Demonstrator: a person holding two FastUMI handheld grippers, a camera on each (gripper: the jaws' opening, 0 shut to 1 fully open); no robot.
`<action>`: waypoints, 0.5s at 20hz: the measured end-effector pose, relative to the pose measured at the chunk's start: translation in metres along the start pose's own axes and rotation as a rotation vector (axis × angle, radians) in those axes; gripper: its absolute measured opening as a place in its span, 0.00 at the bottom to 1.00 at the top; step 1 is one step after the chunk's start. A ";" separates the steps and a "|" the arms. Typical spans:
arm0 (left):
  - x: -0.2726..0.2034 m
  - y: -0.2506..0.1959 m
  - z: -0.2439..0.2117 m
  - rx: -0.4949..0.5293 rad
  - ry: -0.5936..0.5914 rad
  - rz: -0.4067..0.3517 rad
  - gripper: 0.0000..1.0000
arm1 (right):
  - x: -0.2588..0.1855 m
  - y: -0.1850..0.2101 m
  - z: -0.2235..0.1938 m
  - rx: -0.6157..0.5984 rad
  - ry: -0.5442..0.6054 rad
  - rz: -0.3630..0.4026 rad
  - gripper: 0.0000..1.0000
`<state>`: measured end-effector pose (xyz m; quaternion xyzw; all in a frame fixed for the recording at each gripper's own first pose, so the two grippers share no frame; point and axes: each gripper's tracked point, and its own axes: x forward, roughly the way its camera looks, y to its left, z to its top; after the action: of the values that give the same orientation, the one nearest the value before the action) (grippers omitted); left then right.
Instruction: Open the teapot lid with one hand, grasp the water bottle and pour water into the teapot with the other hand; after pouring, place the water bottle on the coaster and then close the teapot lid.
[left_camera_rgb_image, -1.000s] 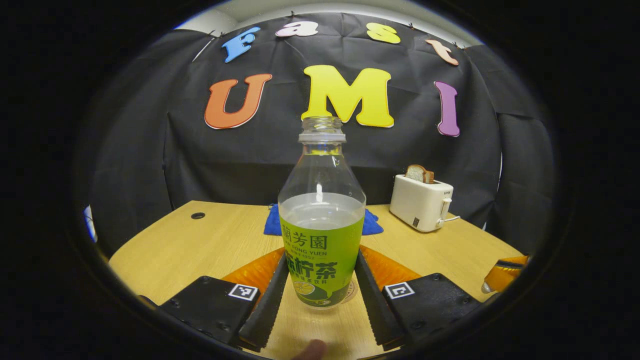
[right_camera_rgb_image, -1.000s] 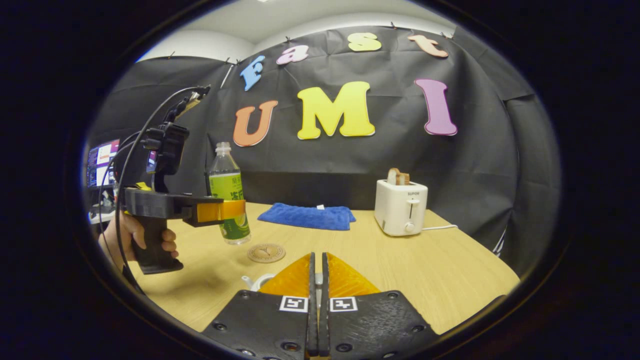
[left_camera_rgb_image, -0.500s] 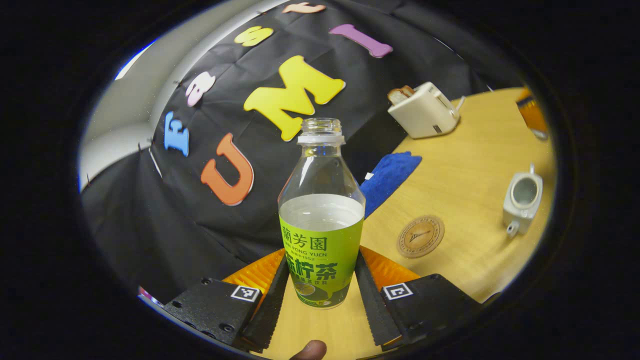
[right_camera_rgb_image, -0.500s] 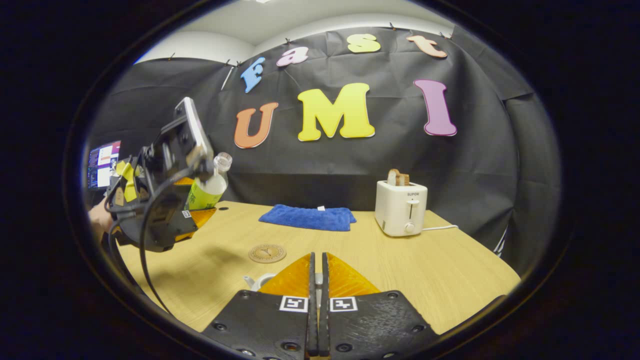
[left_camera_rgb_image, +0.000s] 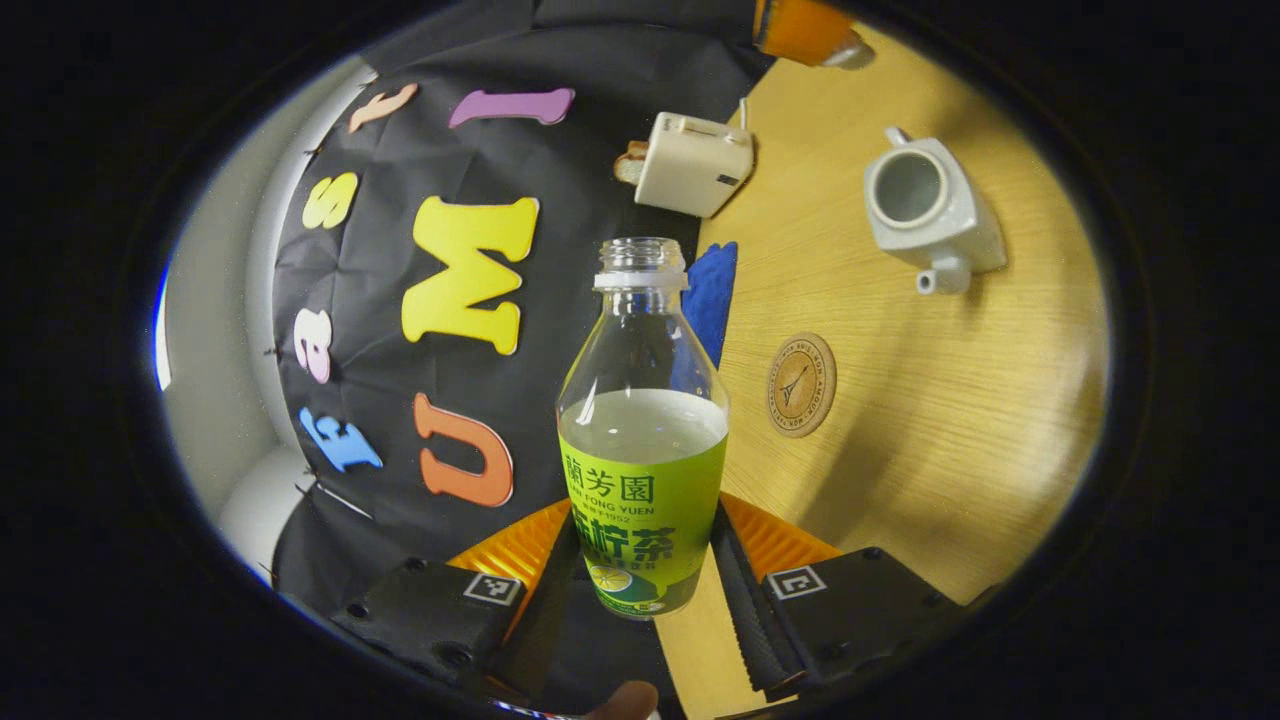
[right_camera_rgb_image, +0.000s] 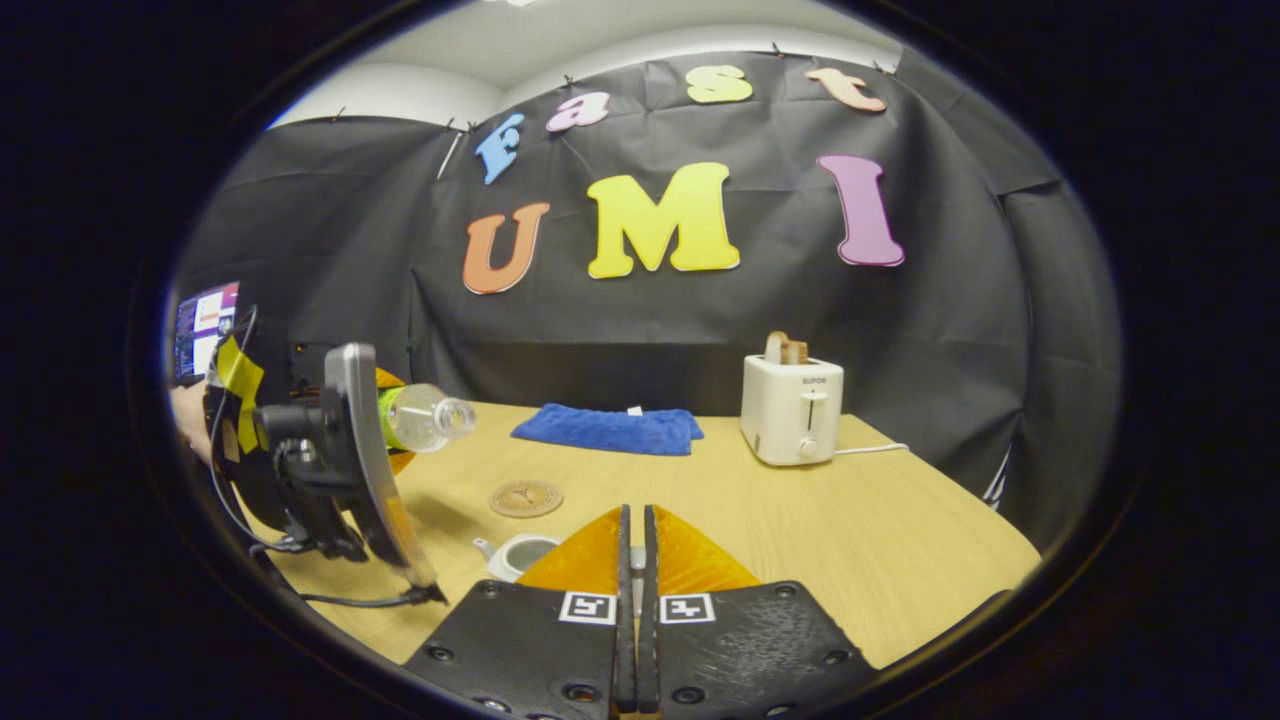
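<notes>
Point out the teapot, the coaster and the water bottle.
teapot (left_camera_rgb_image: 975, 235), left gripper view, on its side wall.
coaster (left_camera_rgb_image: 801, 384), left gripper view, on its top face.
water bottle (left_camera_rgb_image: 643, 500), left gripper view, on its label.

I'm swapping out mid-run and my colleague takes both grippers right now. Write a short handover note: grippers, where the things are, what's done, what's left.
Left gripper: shut on the water bottle, uncapped, part full, tipped nearly flat above the table in the right gripper view, its mouth toward the teapot.
Right gripper: fingers together; the lid presumably sits between them, but it cannot be made out.
Teapot: on the table, lid off, looks empty. Coaster: bare, between bottle and teapot.
Done: lid off, bottle grasped and lifted.
Left: bring the bottle mouth over the teapot opening, pour, stand the bottle on the coaster, close the lid.
</notes>
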<state>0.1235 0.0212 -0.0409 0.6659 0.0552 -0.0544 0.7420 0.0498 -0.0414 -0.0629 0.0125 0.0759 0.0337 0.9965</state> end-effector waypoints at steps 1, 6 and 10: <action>0.001 -0.001 0.003 0.037 -0.009 0.001 0.74 | -0.001 -0.002 0.001 0.000 -0.001 -0.002 0.01; -0.006 -0.005 0.020 0.127 -0.037 0.000 0.74 | -0.004 -0.009 0.000 0.005 -0.001 -0.012 0.01; -0.010 -0.004 0.030 0.243 -0.055 0.010 0.74 | -0.008 -0.016 0.001 0.008 -0.009 -0.020 0.01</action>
<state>0.1137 -0.0094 -0.0404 0.7493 0.0246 -0.0751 0.6575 0.0433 -0.0577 -0.0611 0.0159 0.0717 0.0236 0.9970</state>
